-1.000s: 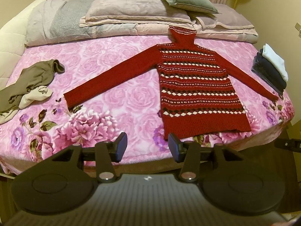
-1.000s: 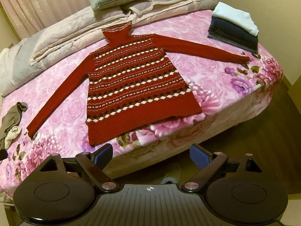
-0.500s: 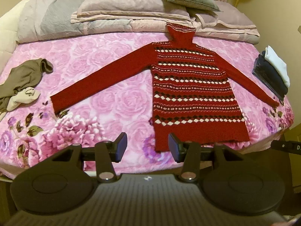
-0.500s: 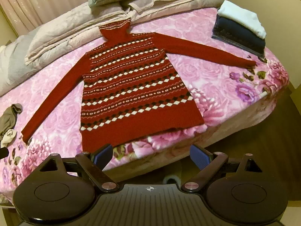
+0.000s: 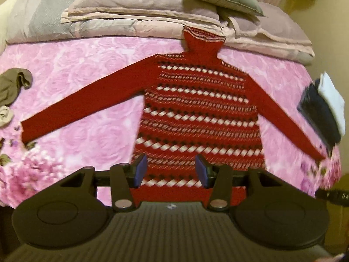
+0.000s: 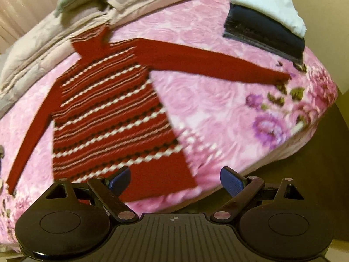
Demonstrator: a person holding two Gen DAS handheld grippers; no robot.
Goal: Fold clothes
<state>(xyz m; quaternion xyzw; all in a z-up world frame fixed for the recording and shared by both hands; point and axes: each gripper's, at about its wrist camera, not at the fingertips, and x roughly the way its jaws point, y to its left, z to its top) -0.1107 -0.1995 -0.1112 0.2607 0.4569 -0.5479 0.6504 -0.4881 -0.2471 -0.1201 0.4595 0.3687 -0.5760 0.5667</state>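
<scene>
The red sweater [image 5: 200, 118] is lying flat on the pink bed [image 5: 91, 69]. The left gripper [image 5: 170, 169] and right gripper [image 6: 174, 180] are hanging over its bottom edge, jaws open, holding nothing.

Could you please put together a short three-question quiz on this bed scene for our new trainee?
1. True or false: the red sweater lies spread flat on the bed with both sleeves stretched outward.
2. What sits on top of the dark folded clothes near the end of one sleeve? A) a white folded garment B) a green pillow C) a shoe
3. Fill in: the left gripper and the right gripper are both ____, holding nothing.

Key: 1 true; 2 A, the white folded garment; 3 open.
</scene>
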